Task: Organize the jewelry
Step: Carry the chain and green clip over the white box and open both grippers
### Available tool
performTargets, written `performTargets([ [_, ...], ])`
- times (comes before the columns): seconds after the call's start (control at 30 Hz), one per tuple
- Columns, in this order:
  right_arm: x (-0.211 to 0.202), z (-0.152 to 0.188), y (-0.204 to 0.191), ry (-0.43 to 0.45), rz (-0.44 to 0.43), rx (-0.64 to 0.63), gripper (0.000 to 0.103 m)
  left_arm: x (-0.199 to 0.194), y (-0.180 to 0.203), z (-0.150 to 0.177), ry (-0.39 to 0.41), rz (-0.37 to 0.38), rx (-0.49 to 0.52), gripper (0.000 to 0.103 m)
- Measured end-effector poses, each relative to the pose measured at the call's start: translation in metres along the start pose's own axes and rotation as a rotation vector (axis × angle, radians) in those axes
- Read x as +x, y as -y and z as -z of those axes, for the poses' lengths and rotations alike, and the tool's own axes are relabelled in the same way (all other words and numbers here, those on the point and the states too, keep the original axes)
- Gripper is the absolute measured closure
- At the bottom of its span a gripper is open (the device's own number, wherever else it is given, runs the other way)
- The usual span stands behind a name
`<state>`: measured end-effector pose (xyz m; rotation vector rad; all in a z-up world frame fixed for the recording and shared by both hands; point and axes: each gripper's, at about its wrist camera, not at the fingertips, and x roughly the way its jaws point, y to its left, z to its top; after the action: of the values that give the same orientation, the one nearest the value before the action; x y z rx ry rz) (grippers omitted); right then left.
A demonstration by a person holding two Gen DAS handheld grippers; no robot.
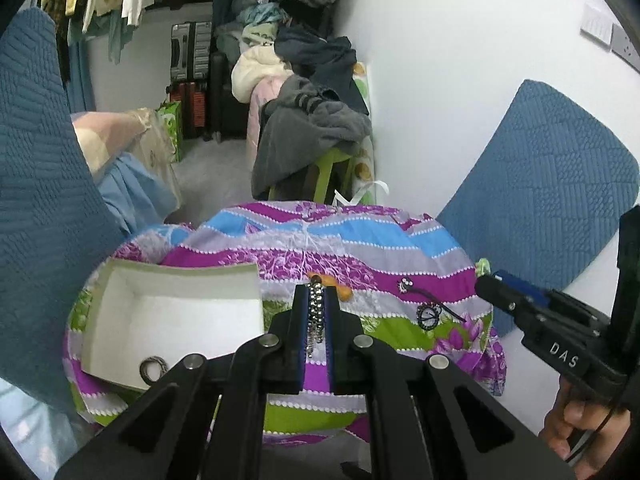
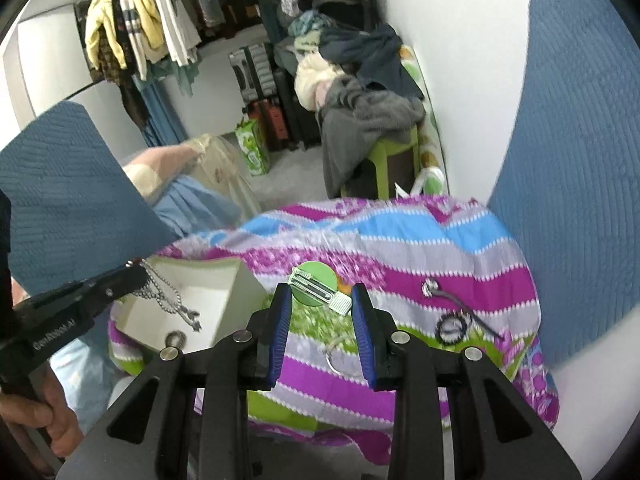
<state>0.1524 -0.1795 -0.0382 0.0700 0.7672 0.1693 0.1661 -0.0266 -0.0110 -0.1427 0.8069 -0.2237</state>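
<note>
My left gripper [image 1: 316, 300] fingers clamp beaded silver chain [image 1: 316, 312] — right gripper [image 2: 320, 300] fingers pinch round green clip [image 2: 314, 283]; white card box [image 1: 176, 320] below.

Striped floral cloth [image 1: 400, 248] in purple, blue, grey and green, draped over the table. Beyond its far edge, green stool [image 1: 326, 172] under a heap of grey clothing [image 1: 308, 132]. Behind (against the back wall), dark suitcases [image 1: 192, 52], hanging clothes [image 2: 136, 32], green bag [image 2: 252, 144].
</note>
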Motion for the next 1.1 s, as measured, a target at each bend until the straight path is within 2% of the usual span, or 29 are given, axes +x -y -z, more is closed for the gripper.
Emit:
performTargets([
  [0.27,-0.005,-0.028,-0.039,0.044,-0.038,-0.013,0.075,-0.021,-0.024,-0.017,0.027,-0.002,-0.002,0.098],
  [0.53,0.014,-0.040,-0.097,0.068,-0.117,-0.052,0.075,-0.030,-0.063,-0.024,0.040,-0.046,0.002,0.098],
  [0.7,0.048,-0.031,-0.131,0.012,-0.158,-0.100,0.075,-0.023,-0.094,-0.020,0.029,-0.087,-0.017,0.098],
  [0.87,0.089,-0.006,-0.153,-0.075,-0.168,-0.141,0.075,0.002,-0.131,-0.004,-0.019,-0.112,-0.051,0.098],
  [1.1,0.137,0.031,-0.167,-0.179,-0.138,-0.184,0.075,0.051,-0.176,0.032,-0.110,-0.089,-0.093,0.098],
])
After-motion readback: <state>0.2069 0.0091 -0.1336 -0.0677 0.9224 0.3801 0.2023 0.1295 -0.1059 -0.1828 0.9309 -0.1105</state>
